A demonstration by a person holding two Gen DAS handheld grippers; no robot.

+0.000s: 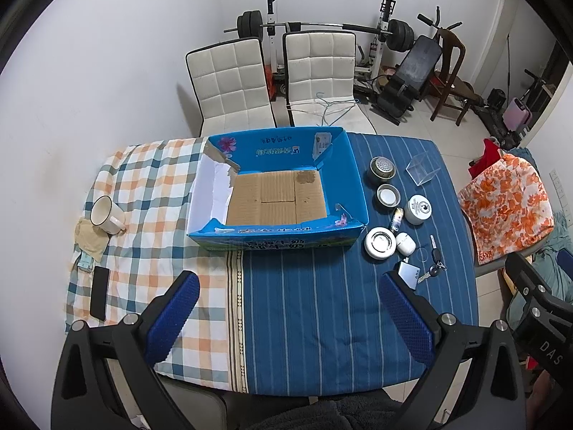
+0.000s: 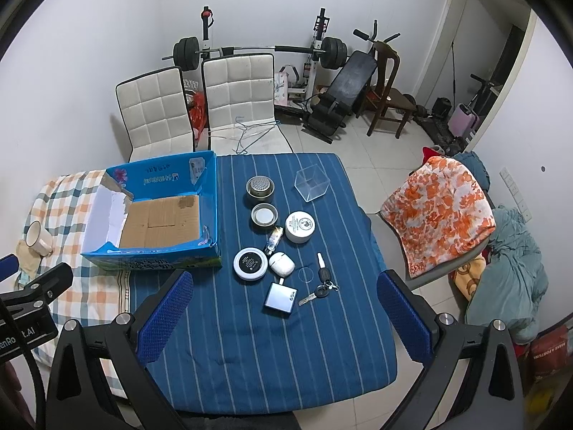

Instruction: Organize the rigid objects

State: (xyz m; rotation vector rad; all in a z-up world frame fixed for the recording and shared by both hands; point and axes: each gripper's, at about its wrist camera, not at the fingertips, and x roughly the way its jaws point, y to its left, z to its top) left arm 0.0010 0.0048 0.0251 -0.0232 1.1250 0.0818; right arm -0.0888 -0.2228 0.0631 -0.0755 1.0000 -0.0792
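Note:
An open blue cardboard box point(image 1: 352, 175) point(image 2: 209, 211) with nothing inside stands on the table. To its right lie small items: a metal strainer cup point(image 2: 260, 188), a round tin point(image 2: 264, 216), a white jar point(image 2: 300, 227), a round black-topped case point(image 2: 250, 263), a white earbud case point(image 2: 281, 263), a silver box point(image 2: 282, 298), keys point(image 2: 323, 283), a small bottle point(image 2: 274, 239) and a clear plastic cube point(image 2: 312, 182). My left gripper point(image 1: 290, 319) is open above the table's near edge. My right gripper point(image 2: 283, 319) is open and empty, just short of the silver box.
A white mug point(image 1: 105, 215) and a black phone point(image 1: 99, 292) lie on the checked cloth at the left. Two white chairs point(image 1: 229, 82) stand behind the table. A chair with an orange floral cover point(image 2: 438, 211) stands at the right. Gym equipment point(image 1: 322, 28) lines the far wall.

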